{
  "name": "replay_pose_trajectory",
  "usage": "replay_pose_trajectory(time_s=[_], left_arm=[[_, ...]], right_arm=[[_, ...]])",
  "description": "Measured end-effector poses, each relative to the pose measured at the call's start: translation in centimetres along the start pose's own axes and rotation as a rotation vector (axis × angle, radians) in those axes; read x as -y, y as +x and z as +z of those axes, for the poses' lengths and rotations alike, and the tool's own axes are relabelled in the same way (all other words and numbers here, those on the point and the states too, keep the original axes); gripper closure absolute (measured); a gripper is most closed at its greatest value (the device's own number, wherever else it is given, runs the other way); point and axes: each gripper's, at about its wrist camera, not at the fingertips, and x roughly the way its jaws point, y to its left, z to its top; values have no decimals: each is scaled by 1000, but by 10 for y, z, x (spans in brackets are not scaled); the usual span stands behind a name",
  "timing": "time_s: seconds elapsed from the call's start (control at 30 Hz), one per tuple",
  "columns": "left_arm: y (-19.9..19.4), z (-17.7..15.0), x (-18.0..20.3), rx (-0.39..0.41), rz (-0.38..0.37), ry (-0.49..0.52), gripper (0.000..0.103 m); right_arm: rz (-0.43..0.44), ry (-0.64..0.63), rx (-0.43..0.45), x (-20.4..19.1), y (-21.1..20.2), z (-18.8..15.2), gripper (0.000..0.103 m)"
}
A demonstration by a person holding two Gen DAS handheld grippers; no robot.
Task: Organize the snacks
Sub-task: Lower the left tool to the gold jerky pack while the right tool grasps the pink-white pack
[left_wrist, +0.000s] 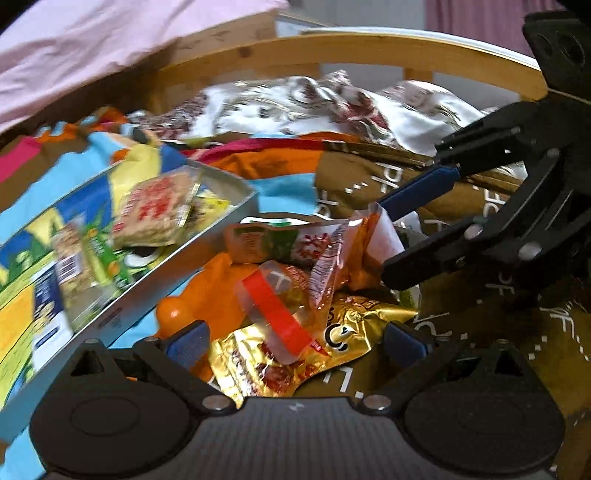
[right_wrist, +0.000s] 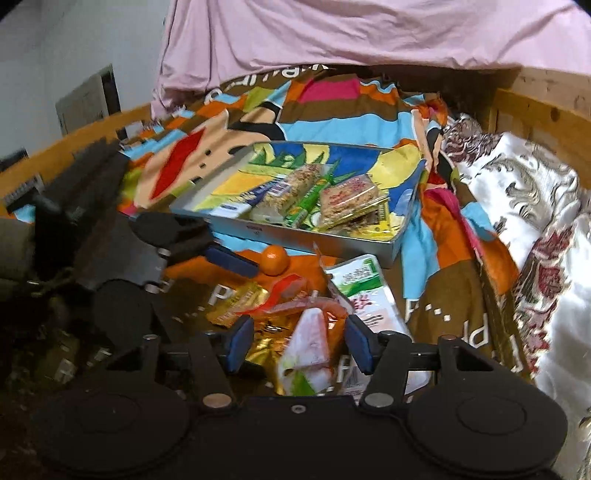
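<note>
A pile of snack packets lies on a colourful blanket: a gold packet point(left_wrist: 295, 354), a clear packet with a red stripe point(left_wrist: 277, 314), and an orange and white packet point(left_wrist: 354, 243). My left gripper point(left_wrist: 295, 341) is open around the gold packet. My right gripper point(right_wrist: 299, 341) is open, its jaws either side of the orange and white packet point(right_wrist: 310, 343); it shows in the left wrist view point(left_wrist: 391, 240). A metal tray point(right_wrist: 406, 229) holds several snack bars point(right_wrist: 295, 192). A small orange fruit point(right_wrist: 275, 259) lies before it.
A green and white packet point(right_wrist: 358, 284) lies right of the pile. A wooden bed frame point(left_wrist: 332, 48) rims the blanket. A floral cloth point(right_wrist: 528, 206) lies to the right and a pink sheet point(right_wrist: 369, 33) hangs behind.
</note>
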Motion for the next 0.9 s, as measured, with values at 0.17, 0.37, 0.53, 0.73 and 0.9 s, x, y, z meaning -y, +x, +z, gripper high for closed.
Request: replay_pose_trajectory(time_s=[0.17,0.37,0.53,0.73,0.9], left_arm=[[12,8,-5,-42,-95,68,0],[27,15,-9,-122,-154,66,1],[25,13,-15,-165,-183,-20,2],[10,7,-1,-238,-183,-60,5],[2,3,9,-243,-179,-72,5]], right_arm=[[63,85,-51,10,1,-1,44],[3,61,-92,7,14,-4,45],[-50,48,-76,4,26,-2,46],[-62,97,-46,11,32,3,48],[-84,98,-44,12,39,5,58]])
